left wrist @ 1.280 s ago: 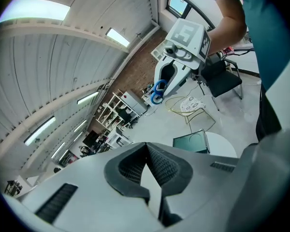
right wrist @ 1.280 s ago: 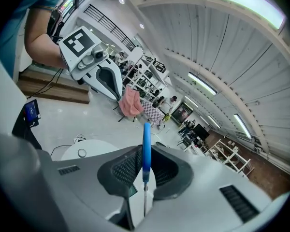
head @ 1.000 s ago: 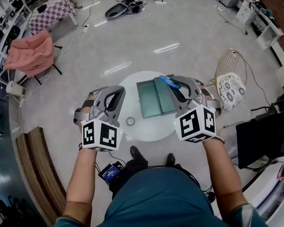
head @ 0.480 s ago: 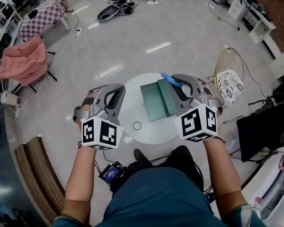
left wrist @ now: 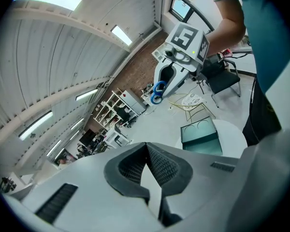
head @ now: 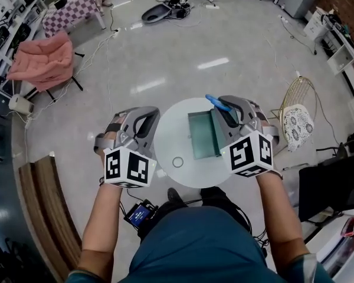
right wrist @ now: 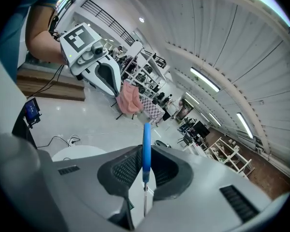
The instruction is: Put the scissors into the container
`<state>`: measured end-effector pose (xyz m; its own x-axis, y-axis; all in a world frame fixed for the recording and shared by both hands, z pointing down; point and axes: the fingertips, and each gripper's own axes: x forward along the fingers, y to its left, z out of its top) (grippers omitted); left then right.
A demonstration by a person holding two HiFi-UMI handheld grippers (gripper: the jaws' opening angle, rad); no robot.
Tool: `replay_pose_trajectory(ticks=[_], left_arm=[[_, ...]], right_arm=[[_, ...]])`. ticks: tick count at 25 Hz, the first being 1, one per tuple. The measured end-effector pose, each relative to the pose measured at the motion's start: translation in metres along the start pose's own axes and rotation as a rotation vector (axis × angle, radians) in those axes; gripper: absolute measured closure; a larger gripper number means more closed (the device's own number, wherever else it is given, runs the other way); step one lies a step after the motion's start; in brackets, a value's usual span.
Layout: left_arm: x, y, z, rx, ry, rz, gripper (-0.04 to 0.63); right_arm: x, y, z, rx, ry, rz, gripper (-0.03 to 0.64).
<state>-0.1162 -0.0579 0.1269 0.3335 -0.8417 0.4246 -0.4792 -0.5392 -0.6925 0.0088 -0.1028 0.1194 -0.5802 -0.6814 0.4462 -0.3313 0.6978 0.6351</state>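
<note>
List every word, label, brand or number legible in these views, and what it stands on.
No text can be read in any view.
Left marker cube and right marker cube: black-and-white square patterns only, no letters or digits.
Blue screen on the floor: too small to read.

The container (head: 202, 137) lies open on the round tabletop (head: 171, 128), with free room above its left half. The right gripper (head: 224, 108), gripping the scissors (head: 215, 102), hangs over its right edge. A small ring (head: 177, 162) lies to the container's left.
</note>
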Motion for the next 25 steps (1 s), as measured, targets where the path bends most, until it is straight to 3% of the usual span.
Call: replay_pose_trajectory(ticks=[13, 25], left_arm=[[0.025, 0.02, -0.057, -0.065, 0.109, 0.024, 0.577], [0.081, 0.005, -0.102, -0.111, 0.159, -0.016, 0.577]], right_arm=[[0.084, 0.007, 0.007, -0.031, -0.055, 0.123, 0.548], [0.157, 0.017, -0.035, -0.028, -0.043, 0.194, 0.548]])
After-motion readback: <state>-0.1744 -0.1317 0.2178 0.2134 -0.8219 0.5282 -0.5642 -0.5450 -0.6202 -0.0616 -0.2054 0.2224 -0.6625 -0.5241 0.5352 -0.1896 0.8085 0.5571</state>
